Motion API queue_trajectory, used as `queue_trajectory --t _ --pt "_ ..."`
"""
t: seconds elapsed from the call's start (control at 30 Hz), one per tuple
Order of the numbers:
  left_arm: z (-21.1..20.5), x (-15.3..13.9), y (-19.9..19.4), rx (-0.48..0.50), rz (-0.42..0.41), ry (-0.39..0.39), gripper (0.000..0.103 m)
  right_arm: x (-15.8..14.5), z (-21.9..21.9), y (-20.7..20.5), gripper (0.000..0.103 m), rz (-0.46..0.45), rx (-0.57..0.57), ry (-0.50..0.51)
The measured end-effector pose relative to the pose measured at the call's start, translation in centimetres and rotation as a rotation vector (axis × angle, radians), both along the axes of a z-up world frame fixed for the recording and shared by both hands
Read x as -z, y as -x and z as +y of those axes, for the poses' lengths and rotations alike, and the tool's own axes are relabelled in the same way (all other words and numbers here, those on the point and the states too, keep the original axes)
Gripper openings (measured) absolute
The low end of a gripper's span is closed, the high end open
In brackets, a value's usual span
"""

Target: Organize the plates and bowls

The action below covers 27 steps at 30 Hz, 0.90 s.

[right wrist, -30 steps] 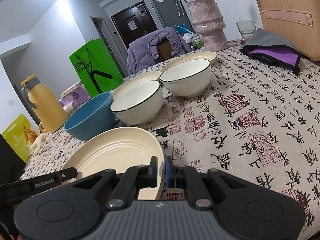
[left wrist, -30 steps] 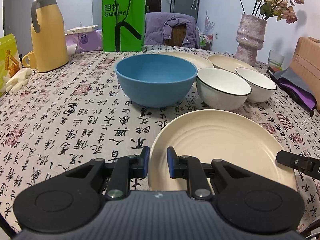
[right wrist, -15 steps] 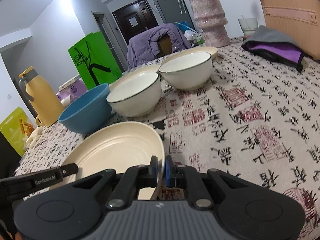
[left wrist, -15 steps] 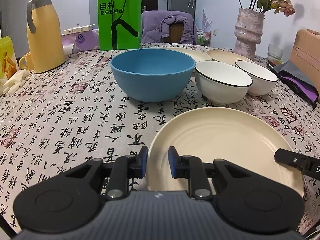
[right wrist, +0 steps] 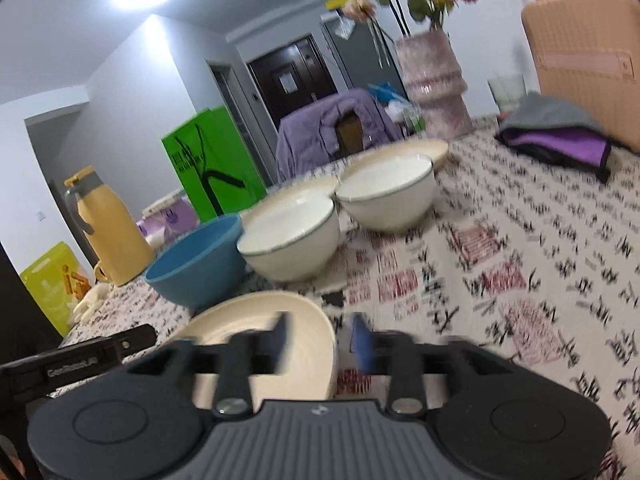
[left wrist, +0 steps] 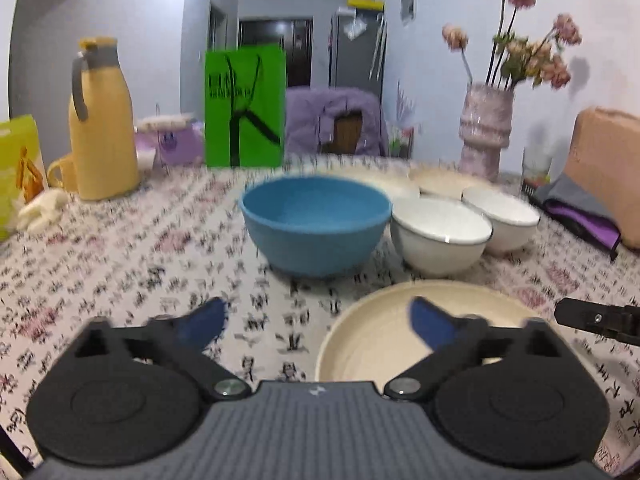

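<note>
The left gripper [left wrist: 316, 322] has its blue-padded fingers [left wrist: 200, 322] spread wide and grasping nothing; the right-hand finger hangs over the near left part of the cream plate [left wrist: 420, 328], the left-hand one over the bare worktop [left wrist: 120, 248]. The right gripper [right wrist: 320, 338] is also released, its fingers [right wrist: 362, 344] apart on either side of the plate's right rim, one over the plate [right wrist: 256, 320] and one over the patterned cloth. The plate lies flat on the worktop at the near edge, between the two grippers. Just beyond it stands the blue bowl [left wrist: 316, 224], and to its right two white bowls [left wrist: 440, 234] side by side. Two more cream plates [right wrist: 400, 152] lie farther back. At the far left stands a yellow jug [left wrist: 102, 124], at the far right a pink vase [left wrist: 484, 128]
</note>
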<state>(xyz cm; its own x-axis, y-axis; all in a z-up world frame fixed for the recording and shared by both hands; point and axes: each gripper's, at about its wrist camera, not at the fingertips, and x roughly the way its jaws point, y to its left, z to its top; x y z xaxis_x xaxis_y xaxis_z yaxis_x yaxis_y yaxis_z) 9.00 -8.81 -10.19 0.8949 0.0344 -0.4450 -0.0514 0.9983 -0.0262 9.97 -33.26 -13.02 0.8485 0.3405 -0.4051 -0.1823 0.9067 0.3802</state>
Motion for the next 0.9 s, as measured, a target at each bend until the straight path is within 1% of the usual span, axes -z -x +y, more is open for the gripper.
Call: queue_trajectory --t 0.03,0.1,0.23,0.33,0.5,0.9 --pt "0.2 -0.2 0.3 0.001 -0.020 0.003 0.103 -0.3 0.0 0.3 0.090 -0.025 -0.003 0.008" --pt "0.4 -0.5 0.7 0.005 -0.041 0.004 0.103 -1.0 0.3 0.9 0.103 -0.064 -0.014 0.029" --pt "0.9 -1.0 1.0 0.014 -0.051 0.014 0.103 -1.9 1.0 1.5 0.103 -0.082 -0.021 0.065" --pt "1.4 -1.2 1.5 0.021 -0.056 0.029 0.103 -2.3 1.3 2.0 0.103 -0.096 -0.031 0.067" --pt "1.8 -1.4 2.0 0.040 -0.052 0.031 0.103 -2.8 1.6 2.4 0.103 -0.111 -0.034 0.070" --pt "2.8 -2.4 3.1 0.049 -0.072 0.037 0.103 -3.4 1.9 3.1 0.103 -0.116 -0.028 0.059"
